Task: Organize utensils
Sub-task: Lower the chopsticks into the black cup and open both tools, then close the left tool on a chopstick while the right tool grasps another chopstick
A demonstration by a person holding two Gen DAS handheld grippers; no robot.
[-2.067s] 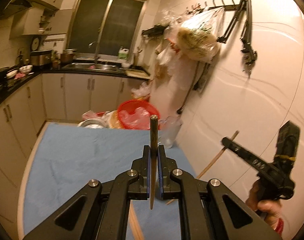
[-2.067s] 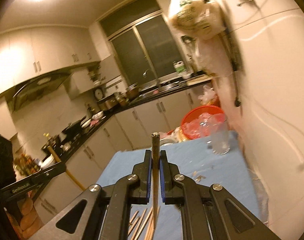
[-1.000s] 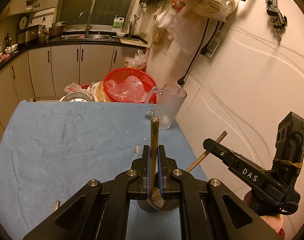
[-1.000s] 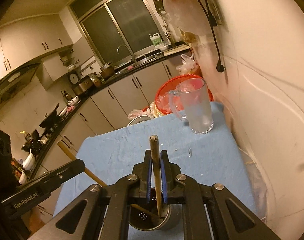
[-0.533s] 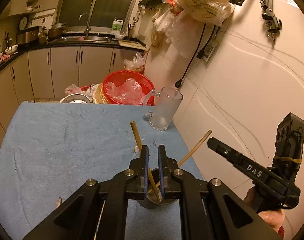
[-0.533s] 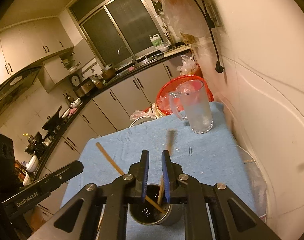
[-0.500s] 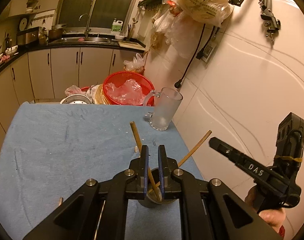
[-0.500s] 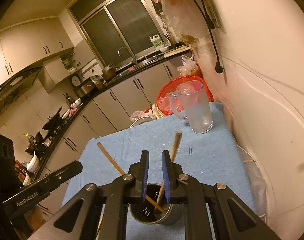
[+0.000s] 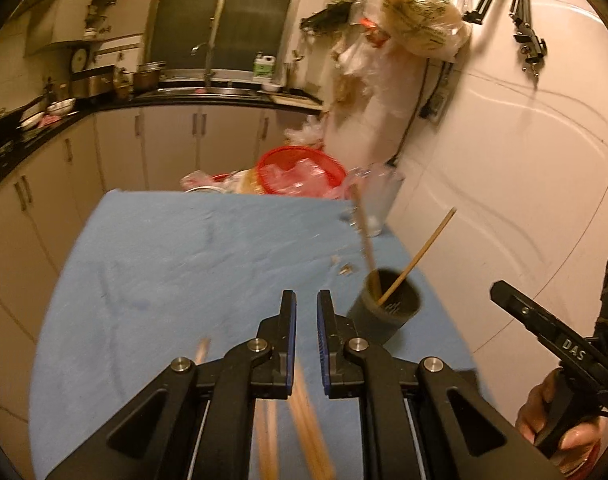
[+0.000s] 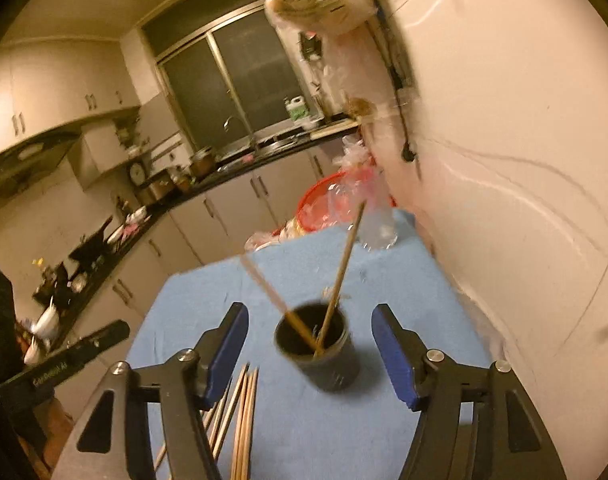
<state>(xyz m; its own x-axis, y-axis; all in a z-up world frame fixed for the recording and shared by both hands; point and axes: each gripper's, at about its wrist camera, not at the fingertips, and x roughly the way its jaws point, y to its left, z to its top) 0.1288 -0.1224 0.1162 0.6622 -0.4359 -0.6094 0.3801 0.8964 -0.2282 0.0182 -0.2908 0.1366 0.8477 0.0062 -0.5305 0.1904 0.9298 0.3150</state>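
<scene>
A table covered by a blue cloth point(image 9: 183, 264) fills the lower middle of both views, its right edge running along a pale wall and its far edge backed by a red basket point(image 9: 299, 168) and a clear glass mug point(image 9: 378, 204) at the far right corner. Near the right edge of the table stands a dark cylindrical holder point(image 10: 318, 348), upright, with two wooden chopsticks point(image 10: 342, 268) leaning out of it in a V, one tilted left and one tilted right. In the right wrist view the holder sits between and just beyond the blue pads of the right gripper point(image 10: 310, 356), apart from both; its jaws have just been opening and now stand wide with nothing pressed between them. A loose bundle of chopsticks point(image 10: 239, 420) lies flat on the cloth near the table's near edge, beside the right gripper's left finger. In the left wrist view the holder is ahead and to the right of the left gripper point(image 9: 304, 340), whose jaws are drawn almost together and empty; blurred chopsticks lie beneath it. A hand point(image 9: 556, 420) grips the other gripper's handle at the lower right.
</scene>
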